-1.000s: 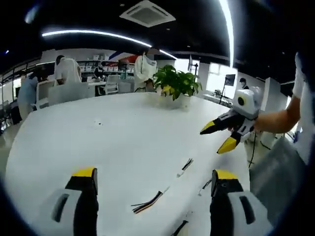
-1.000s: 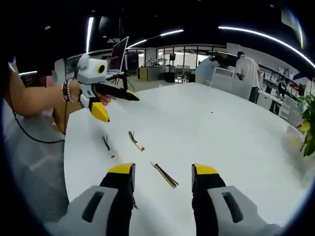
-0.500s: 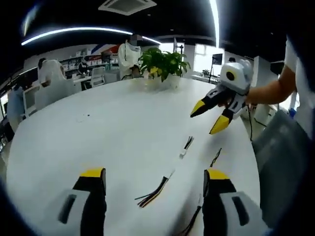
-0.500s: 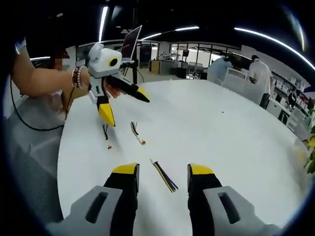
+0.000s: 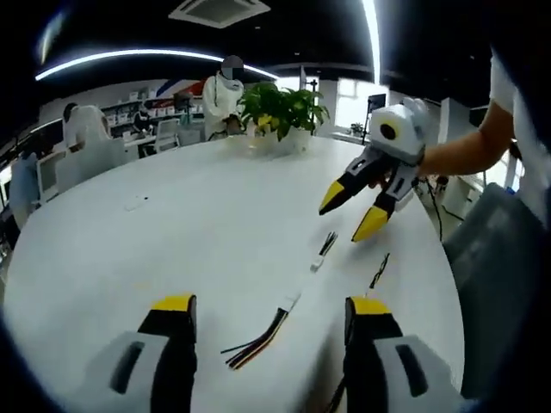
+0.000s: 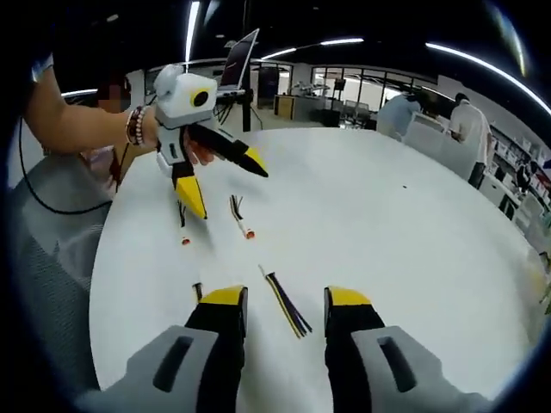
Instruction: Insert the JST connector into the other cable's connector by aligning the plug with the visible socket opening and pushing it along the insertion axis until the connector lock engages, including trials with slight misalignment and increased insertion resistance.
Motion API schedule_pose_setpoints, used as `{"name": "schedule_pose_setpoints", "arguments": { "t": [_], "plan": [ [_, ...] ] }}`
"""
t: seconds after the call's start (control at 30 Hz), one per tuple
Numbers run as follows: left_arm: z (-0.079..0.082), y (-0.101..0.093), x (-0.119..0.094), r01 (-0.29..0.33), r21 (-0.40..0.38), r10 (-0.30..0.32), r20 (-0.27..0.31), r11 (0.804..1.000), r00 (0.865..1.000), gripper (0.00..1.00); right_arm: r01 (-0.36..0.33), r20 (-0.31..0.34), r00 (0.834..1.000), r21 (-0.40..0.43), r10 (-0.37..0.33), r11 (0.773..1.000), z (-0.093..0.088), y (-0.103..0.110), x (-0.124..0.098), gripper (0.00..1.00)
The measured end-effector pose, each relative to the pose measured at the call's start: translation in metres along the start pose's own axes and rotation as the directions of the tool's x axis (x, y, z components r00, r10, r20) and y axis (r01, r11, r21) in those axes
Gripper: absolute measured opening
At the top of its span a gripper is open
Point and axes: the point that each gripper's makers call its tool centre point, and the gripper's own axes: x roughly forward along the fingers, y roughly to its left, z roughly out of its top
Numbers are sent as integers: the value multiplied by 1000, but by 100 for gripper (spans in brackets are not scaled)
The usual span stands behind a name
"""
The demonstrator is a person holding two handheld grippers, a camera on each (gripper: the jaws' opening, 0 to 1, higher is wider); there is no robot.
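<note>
Three short cables lie on the white table (image 5: 155, 232). A cable with striped wires and a white connector (image 5: 261, 334) lies just ahead of my open left gripper (image 5: 271, 305). Farther off lie a cable with a white plug (image 5: 324, 251) and a dark cable (image 5: 377, 272); my right gripper (image 5: 351, 213) hovers open above them, holding nothing. In the right gripper view the striped cable (image 6: 285, 303) lies between the jaws of my open right gripper (image 6: 284, 297). Beyond it are a cable with an orange-tipped plug (image 6: 240, 217) and a dark cable (image 6: 182, 225), under the open left gripper (image 6: 226, 189).
A potted plant (image 5: 280, 107) stands at the table's far edge. Several people work at desks behind it. A grey chair (image 5: 495, 284) stands by the table's near edge, beside the person's arm (image 5: 469, 151). A laptop on a stand (image 6: 241, 60) is off the table.
Both views have shifted with the hands. Each gripper has come down and closer to the cables on the table. Jaws stay open and the cables lie where they were.
</note>
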Motion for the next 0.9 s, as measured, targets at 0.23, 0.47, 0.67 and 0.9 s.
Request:
{"name": "schedule_pose_setpoints", "arguments": {
  "t": [0.23,0.47,0.67,0.9],
  "plan": [
    [-1,-6,4,9,-23,-8,21,1000,1000,51,-26,14,1000,-7,26,1000,3,2,10,30],
    [-6,-10,10,3,-2,-3,6,1000,1000,43,-34,0,999,-5,34,999,-1,3,16,28],
    [-3,-10,11,1,15,-1,15,1000,1000,35,-44,9,999,-4,44,999,3,5,19,23],
    [-1,-9,11,6,20,-6,33,1000,999,27,-76,-19,997,-32,76,997,-3,12,28,20]
  ]
}}
